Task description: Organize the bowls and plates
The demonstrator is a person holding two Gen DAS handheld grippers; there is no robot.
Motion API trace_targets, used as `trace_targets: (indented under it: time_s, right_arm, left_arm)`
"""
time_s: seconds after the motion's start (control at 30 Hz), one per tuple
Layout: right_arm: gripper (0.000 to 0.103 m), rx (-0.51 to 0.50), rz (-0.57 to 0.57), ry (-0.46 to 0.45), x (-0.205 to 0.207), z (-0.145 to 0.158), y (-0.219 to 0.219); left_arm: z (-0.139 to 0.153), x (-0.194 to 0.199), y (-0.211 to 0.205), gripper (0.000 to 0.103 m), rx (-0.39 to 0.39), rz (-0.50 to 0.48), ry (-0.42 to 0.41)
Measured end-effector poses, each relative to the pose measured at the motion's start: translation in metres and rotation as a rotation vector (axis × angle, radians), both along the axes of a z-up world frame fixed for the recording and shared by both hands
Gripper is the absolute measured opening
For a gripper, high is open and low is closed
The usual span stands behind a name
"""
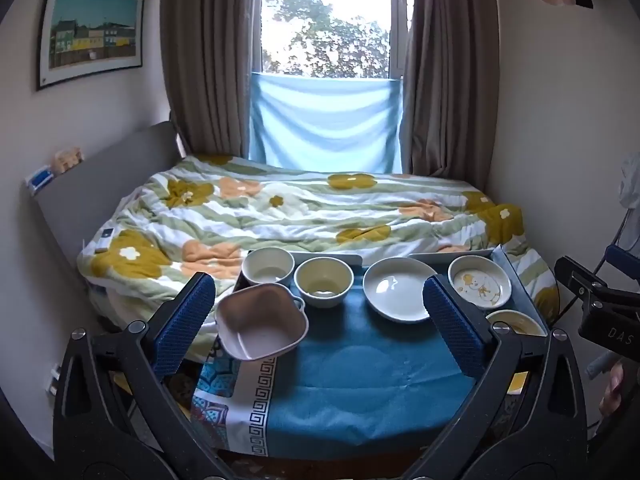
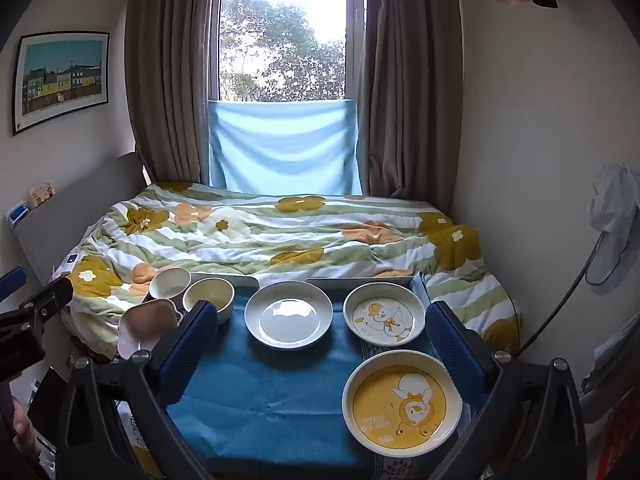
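1. Ahead of your left tool (image 1: 318, 314), whose jaws are standing spread and gripping nothing, the crockery is sitting on the blue-clothed table (image 1: 360, 376).
2. Just off that tool's left finger, a pink square bowl (image 1: 262, 322) is resting tilted at the table's edge; beyond it a white bowl (image 1: 268, 266) and a cream bowl (image 1: 323, 282) are standing side by side.
3. Between the fingers of your right tool (image 2: 320, 340), also spread and empty, a white plate (image 2: 289, 315) and a duck plate (image 2: 384, 314) are lying; a yellow duck plate (image 2: 402, 402) is sitting nearest, beside the right finger.
4. All are probably stiff, glazed, slippery and breakable, so you should be pinching a rim across its wall.
5. Judging by its tilt, the pink bowl is looking likeliest to slip off.
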State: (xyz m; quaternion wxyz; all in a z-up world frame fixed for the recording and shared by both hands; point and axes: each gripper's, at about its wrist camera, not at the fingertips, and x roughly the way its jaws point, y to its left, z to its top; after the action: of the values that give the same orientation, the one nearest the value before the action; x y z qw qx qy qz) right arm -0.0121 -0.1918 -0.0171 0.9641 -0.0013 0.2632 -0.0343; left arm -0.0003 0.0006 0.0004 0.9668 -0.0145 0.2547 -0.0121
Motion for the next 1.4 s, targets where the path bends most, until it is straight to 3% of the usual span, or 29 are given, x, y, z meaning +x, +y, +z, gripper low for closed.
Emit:
trace_targets:
  time_s: [0.33, 1.4]
  right_arm:
    - [0.103, 0.0, -0.003, 0.006, 0.0, -0.002, -0.003]
    - [0.103, 0.0, 0.023, 0.01, 0.013, 0.004, -0.006]
  left_arm:
    - [0.005, 0.009, -0.008, 0.103, 0.055, -0.002, -0.005]
    - [0.002, 0.01, -0.024, 0.103, 0.055, 0.001, 0.025]
